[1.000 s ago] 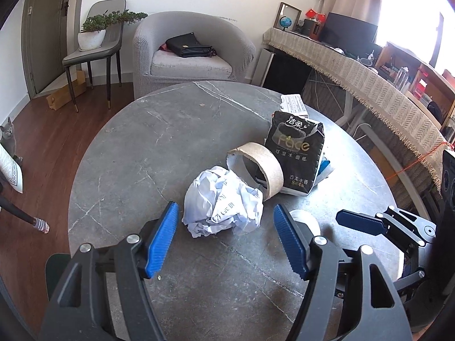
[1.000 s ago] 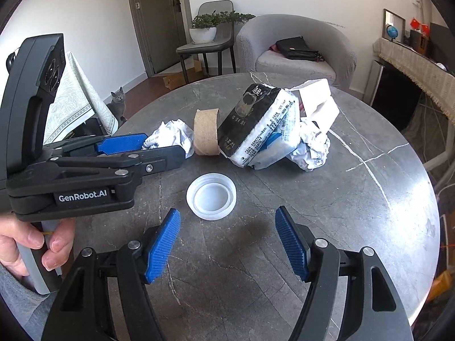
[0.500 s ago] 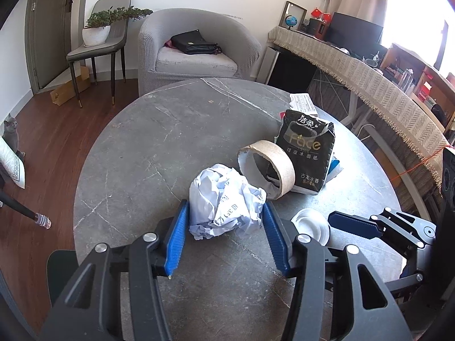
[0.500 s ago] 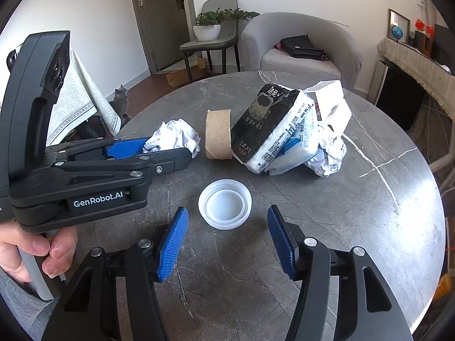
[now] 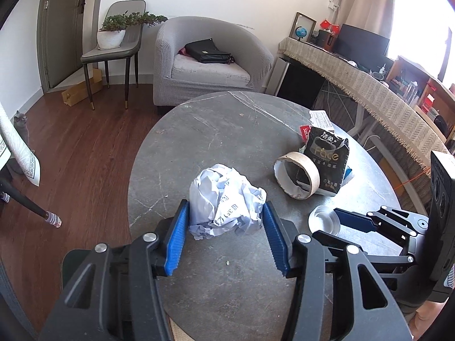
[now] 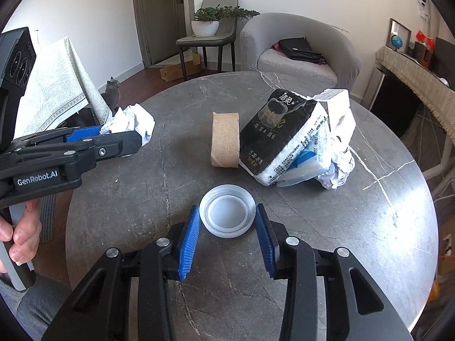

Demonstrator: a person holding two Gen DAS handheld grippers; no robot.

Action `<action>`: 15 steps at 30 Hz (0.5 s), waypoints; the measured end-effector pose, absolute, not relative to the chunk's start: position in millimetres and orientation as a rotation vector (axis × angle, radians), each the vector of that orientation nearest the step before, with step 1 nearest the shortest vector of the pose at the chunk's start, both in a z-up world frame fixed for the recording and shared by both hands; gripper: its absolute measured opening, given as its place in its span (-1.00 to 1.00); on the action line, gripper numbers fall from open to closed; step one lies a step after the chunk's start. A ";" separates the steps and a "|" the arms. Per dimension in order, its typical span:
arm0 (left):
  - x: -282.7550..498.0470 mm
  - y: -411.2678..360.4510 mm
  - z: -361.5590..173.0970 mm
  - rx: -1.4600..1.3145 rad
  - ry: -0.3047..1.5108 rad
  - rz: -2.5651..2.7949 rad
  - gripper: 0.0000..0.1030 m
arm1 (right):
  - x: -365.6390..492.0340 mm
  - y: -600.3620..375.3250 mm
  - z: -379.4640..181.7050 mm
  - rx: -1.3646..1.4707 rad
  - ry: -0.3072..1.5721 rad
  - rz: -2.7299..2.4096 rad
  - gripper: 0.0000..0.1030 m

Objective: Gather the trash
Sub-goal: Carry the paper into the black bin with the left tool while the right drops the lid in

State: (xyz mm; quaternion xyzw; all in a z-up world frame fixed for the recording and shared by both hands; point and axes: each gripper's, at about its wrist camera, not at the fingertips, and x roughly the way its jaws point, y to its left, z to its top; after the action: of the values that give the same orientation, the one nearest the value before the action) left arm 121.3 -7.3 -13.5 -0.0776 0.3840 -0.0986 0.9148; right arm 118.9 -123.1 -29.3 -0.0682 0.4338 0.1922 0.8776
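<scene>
My left gripper (image 5: 224, 213) is shut on a crumpled white paper ball (image 5: 224, 199) that rests on the round grey table (image 5: 227, 284); both blue pads press its sides. The ball also shows in the right wrist view (image 6: 130, 122), held by the left gripper (image 6: 113, 135). My right gripper (image 6: 227, 218) is closed around a white plastic lid (image 6: 227, 214) lying on the table (image 6: 341, 255), pads touching its rim. The lid shows in the left wrist view (image 5: 324, 218), beside the right gripper's blue pad (image 5: 355, 221).
A cardboard tape ring (image 6: 224, 143) stands beside a black tissue pack (image 6: 284, 139), with a white box (image 6: 338, 110) and crumpled paper (image 6: 338, 170) behind it. A grey armchair (image 5: 204, 65), a chair with a plant (image 5: 113, 48) and a cat (image 6: 112, 92) are beyond the table.
Both grippers moved forward and closed: the left onto the paper ball, the right onto the white lid.
</scene>
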 end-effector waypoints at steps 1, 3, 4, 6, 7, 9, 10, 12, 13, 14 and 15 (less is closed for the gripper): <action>119.8 -3.0 -13.2 -0.158 0.789 -0.197 0.06 | 119.5 -120.2 -27.4 -0.136 0.901 0.411 -0.23; 116.5 6.7 -12.4 -0.156 0.787 -0.182 0.06 | 119.4 -114.0 -23.6 -0.131 0.891 0.427 -0.23; 114.9 12.2 -12.0 -0.157 0.786 -0.174 0.06 | 119.5 -109.8 -22.2 -0.128 0.889 0.436 -0.23; 112.0 24.3 -11.1 -0.161 0.785 -0.159 0.06 | 120.1 -102.0 -20.3 -0.125 0.883 0.451 -0.23; 110.1 30.0 -11.3 -0.161 0.785 -0.150 0.06 | 120.5 -96.9 -20.0 -0.124 0.881 0.458 -0.23; 106.6 41.9 -12.1 -0.158 0.786 -0.132 0.06 | 121.7 -86.6 -19.8 -0.123 0.880 0.474 -0.23; 105.0 47.9 -12.8 -0.156 0.788 -0.123 0.06 | 122.5 -81.1 -19.2 -0.119 0.879 0.485 -0.23; 101.7 59.8 -14.5 -0.160 0.793 -0.104 0.06 | 123.5 -71.9 -17.0 -0.104 0.873 0.509 -0.23; 100.1 66.2 -15.2 -0.161 0.796 -0.095 0.06 | 123.5 -67.4 -15.2 -0.097 0.868 0.520 -0.23; 97.8 72.0 -16.3 -0.159 0.800 -0.085 0.06 | 123.4 -63.3 -13.2 -0.091 0.863 0.530 -0.23; 95.5 78.1 -17.7 -0.156 0.803 -0.073 0.06 | 124.4 -58.6 -10.9 -0.085 0.858 0.540 -0.23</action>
State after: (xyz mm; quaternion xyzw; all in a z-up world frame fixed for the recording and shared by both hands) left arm 95.5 78.1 -17.7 -0.0759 0.3904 -0.0356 0.9168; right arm 124.4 -58.6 -10.9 -0.0408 0.4105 0.2585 0.8735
